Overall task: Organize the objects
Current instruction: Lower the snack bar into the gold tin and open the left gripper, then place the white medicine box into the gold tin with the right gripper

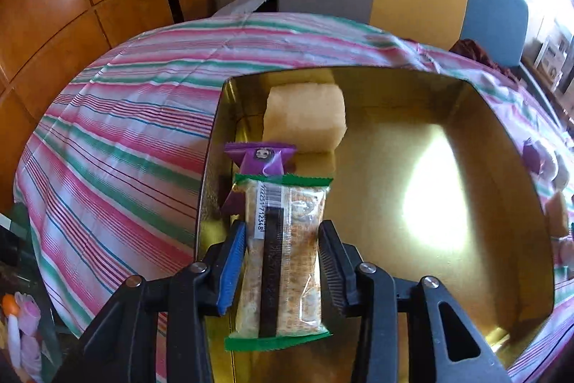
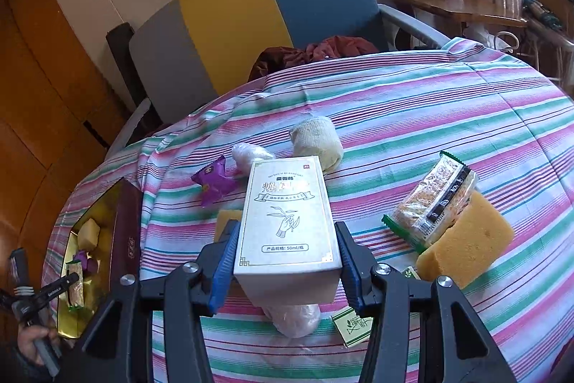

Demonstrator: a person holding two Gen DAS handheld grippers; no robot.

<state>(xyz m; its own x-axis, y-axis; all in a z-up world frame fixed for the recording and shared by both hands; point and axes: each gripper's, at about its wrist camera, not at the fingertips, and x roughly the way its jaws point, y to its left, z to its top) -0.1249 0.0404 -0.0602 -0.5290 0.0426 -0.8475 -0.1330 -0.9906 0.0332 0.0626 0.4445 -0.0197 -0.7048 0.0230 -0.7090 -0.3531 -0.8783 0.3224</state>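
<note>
The left tongs (image 1: 281,253) straddle a cracker packet (image 1: 283,239) in the gold tin (image 1: 502,131), pads barely apart from it — the right tongs (image 2: 285,250) pinch a white box (image 2: 287,221) above the tabletop (image 2: 430,103).

Both wrist views share gold box (image 1: 484,117).

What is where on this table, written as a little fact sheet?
surface: striped cloth
gold tin: holds pale sponge block, purple candy, snack bar
left gripper: jaws flank the snack bar in the tin, seemingly just off it
right gripper: shut on white box
still on cloth: second snack bar, yellow sponge, loose purple candy
</note>
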